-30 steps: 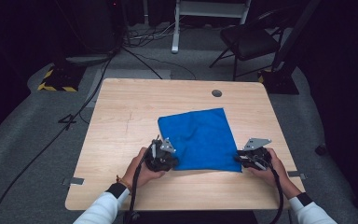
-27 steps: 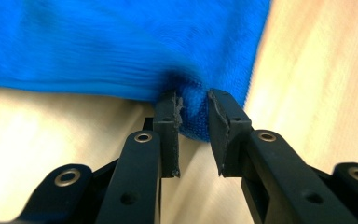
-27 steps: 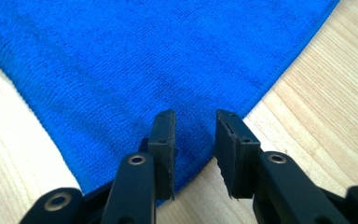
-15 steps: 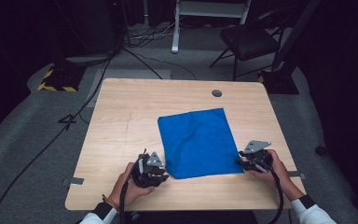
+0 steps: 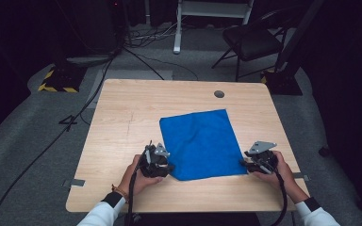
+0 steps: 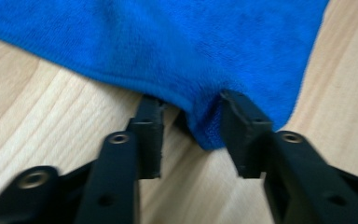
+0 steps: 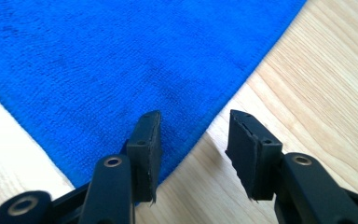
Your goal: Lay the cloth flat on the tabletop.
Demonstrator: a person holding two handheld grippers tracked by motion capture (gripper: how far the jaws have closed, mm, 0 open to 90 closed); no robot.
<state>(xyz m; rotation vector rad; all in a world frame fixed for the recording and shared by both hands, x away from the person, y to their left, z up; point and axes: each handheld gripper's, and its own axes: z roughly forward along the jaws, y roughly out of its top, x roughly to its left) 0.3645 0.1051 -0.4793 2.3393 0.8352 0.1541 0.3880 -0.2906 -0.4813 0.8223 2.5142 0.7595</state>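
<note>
Now both tools point(image 5: 162, 162) point(image 5: 250, 162) parted at blue cloth point(image 5: 200, 141) corners

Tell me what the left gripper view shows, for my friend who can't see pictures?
A corner of a blue cloth pokes down between the left gripper's two black jaws, which have just been opening and stand apart on either side of it. The cloth lies on a light wooden table, with bare wood showing to both sides.
</note>
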